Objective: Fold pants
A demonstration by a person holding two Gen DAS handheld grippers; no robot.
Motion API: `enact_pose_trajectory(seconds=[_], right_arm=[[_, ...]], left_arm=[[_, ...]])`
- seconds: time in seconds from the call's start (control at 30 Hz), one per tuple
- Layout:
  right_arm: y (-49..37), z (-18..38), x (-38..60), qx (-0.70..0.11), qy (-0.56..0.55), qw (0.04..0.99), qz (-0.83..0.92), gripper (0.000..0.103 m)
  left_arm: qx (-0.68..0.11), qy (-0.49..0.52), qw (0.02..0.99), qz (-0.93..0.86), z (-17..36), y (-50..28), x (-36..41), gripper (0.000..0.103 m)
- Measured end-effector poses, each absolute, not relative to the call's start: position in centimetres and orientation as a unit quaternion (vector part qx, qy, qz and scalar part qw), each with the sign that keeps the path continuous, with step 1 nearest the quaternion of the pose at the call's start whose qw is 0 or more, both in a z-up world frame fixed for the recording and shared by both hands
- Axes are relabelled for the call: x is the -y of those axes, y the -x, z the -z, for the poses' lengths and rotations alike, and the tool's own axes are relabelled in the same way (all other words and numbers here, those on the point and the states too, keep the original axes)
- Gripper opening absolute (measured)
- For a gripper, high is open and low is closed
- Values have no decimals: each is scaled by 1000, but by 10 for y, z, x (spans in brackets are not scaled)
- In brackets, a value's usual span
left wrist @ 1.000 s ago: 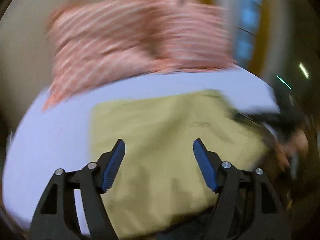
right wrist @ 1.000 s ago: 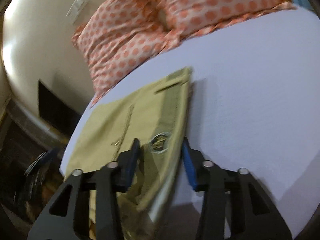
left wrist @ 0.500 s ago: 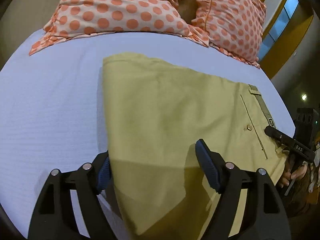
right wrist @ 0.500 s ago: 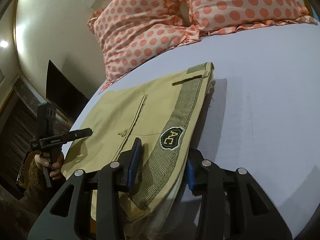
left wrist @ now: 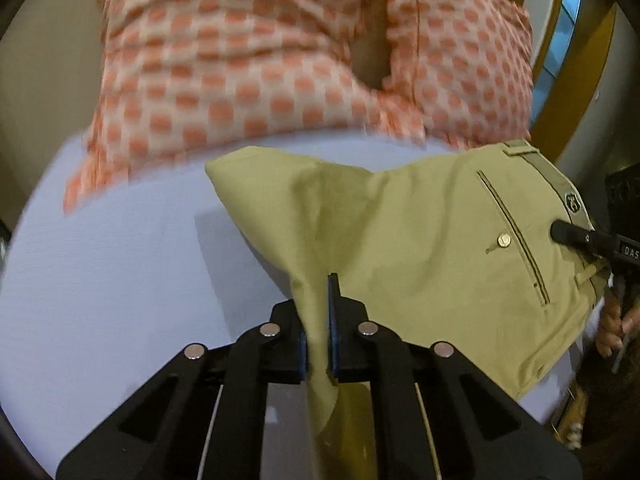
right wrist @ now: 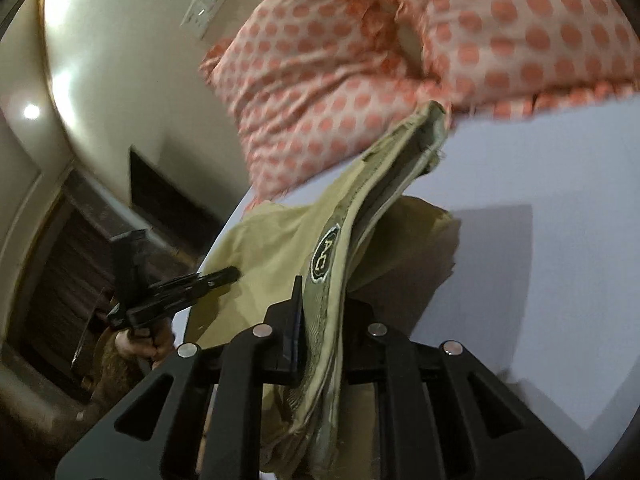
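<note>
The khaki pants (left wrist: 420,240) lie folded on the pale bed sheet (left wrist: 100,280), lifted at their near edge. My left gripper (left wrist: 318,300) is shut on the near folded edge of the pants. My right gripper (right wrist: 320,304) is shut on the waistband (right wrist: 328,256), which carries an oval badge; the band rises off the sheet. In the left wrist view the right gripper's finger (left wrist: 572,236) shows at the waistband on the right. In the right wrist view the left gripper (right wrist: 192,280) shows at the left on the cloth.
Two orange polka-dot pillows (left wrist: 260,60) (right wrist: 500,32) lie at the head of the bed. The sheet (right wrist: 540,240) extends to the right of the pants. A wall with a switch plate (right wrist: 204,8) and dark furniture (right wrist: 80,260) stand beside the bed.
Both grippers have closed on the pants, left on the near edge, right on the waistband. The gripped cloth has lifted off the sheet and both views have moved closer to the pillows.
</note>
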State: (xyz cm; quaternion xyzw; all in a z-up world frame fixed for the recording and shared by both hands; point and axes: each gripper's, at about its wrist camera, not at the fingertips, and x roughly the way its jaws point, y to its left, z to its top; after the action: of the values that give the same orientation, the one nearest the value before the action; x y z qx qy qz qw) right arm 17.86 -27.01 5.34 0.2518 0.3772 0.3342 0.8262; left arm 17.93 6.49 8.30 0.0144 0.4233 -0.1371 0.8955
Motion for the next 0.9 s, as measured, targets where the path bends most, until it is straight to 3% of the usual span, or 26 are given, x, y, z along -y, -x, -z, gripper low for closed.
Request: enact_pose_trajectory(seconds=[0.1,0.17,0.23,0.3,0.4,0.43,0.47,0.53,0.6,0.73,0.8,0.83,0.87,0.9], right_arm=[[-216,-50,277,-377,-248,853,-260,21],[-236,-35,282,-412,-216,870,-165,32],[-234,-28,295,-426,-194,878,-100,32],[-212,-34,314,-386,-215,891,-101,32],[-199,-41,307,-379,-248,873,-182,36],[-199,-43,297,-386,-252,860,-217,51],[-200,-46,289,-390,-250,855,-232,72],[-204,-46,267,-402,-230,851,-248,85],[-209,-34,257,-422,-206,855,-220,85],[-197,-41,253,-425,-189,864,-193,85],[-170,-59,247,-398,-155,890,-163,91],[-156,-65,245,-382,-141,899,-160,100],[-142,-69,241,-367,-130,907,-160,102],[-122,-72,240,-354,-117,916,-150,102]], left_arm=[[-416,-35,904,89,-80,-229,-50,19],[-433,-70,899,16,-69,-252,-46,19],[-430,-65,901,-2,-71,-248,-57,19],[-403,-38,914,16,-81,-229,-70,21],[-390,12,916,94,-91,-203,-68,39],[-393,27,910,126,-90,-196,-60,51],[-404,38,900,157,-86,-193,-50,60],[-434,40,883,175,-70,-195,-35,64],[-482,25,862,154,-42,-207,-22,63],[-467,-21,877,107,-45,-193,-12,65],[-444,-27,890,101,-56,-166,-15,78],[-434,-33,896,88,-60,-152,-18,92],[-428,-43,900,65,-63,-137,-21,101],[-420,-61,905,26,-64,-116,-23,101]])
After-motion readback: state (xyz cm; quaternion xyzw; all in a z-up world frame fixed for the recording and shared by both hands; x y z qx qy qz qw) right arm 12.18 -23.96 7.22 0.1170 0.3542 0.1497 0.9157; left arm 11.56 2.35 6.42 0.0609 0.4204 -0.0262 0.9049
